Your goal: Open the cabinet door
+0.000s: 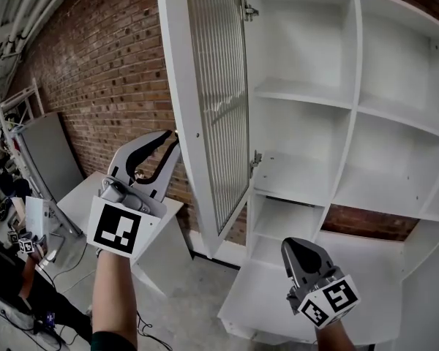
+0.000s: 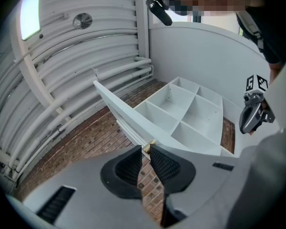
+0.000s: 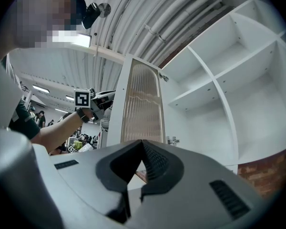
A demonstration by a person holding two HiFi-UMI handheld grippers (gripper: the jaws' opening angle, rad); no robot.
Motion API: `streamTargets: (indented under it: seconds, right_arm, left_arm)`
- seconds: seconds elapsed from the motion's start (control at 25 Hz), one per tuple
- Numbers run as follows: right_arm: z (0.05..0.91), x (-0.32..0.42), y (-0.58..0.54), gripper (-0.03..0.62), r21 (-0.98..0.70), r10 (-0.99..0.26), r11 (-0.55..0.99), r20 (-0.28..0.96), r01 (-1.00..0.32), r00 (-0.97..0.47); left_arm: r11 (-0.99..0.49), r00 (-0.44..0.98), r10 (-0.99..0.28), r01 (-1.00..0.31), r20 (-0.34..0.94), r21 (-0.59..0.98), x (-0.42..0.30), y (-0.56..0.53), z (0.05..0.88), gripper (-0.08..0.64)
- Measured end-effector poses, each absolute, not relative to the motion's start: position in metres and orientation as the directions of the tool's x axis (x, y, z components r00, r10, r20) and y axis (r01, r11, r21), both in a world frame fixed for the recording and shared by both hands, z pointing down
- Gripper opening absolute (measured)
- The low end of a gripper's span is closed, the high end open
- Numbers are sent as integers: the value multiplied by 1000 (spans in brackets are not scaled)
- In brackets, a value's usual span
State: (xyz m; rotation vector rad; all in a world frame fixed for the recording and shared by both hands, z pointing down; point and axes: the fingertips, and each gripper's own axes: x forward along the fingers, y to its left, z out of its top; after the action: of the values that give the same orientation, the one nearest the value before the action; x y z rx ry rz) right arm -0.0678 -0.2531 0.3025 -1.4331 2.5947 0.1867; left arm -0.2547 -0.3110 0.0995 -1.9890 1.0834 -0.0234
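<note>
The white cabinet (image 1: 356,64) has bare shelves, and its ribbed-glass door (image 1: 216,108) stands swung wide open to the left. My left gripper (image 1: 174,141) is at the door's free edge. In the left gripper view its jaws (image 2: 146,149) stand a narrow slit apart, pinched on that edge of the door (image 2: 121,111), with a small brass piece at the tips. My right gripper (image 1: 295,246) hangs low in front of the bottom shelf, shut and holding nothing. In the right gripper view (image 3: 142,149) it points up at the door (image 3: 140,104) and the shelves (image 3: 214,85).
A brick wall (image 1: 110,72) runs behind and to the left of the cabinet. A white table (image 1: 80,196) and a grey panel (image 1: 47,152) stand at the left. A person (image 1: 7,273) is at the lower left, with cables on the concrete floor (image 1: 183,298).
</note>
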Motion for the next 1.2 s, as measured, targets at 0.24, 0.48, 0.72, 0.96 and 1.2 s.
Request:
streamTargets:
  seconds: [0.24, 0.48, 0.72, 0.96, 1.2]
  right_arm:
    - [304, -64, -252, 2, 24, -829, 527, -206, -849, -520]
    - [311, -62, -250, 2, 28, -825, 532, -207, -847, -525]
    - [308, -57, -251, 2, 34, -828, 528, -202, -849, -523]
    - [306, -47, -247, 2, 42, -835, 515, -200, -856, -512]
    - [310, -37, -248, 3, 54, -845, 500, -187, -864, -501]
  left_arm:
    - [-257, 591, -714, -720, -375, -645, -260, -304, 98, 35]
    - [-270, 592, -686, -747, -424, -607, -260, -278, 101, 26]
    - [-335, 619, -675, -742, -402, -581, -246, -257, 120, 21]
    - [-421, 628, -697, -749, -345, -512, -229, -247, 151, 18]
    - [-501, 652, -686, -745, -323, -439, -204, -232, 176, 14]
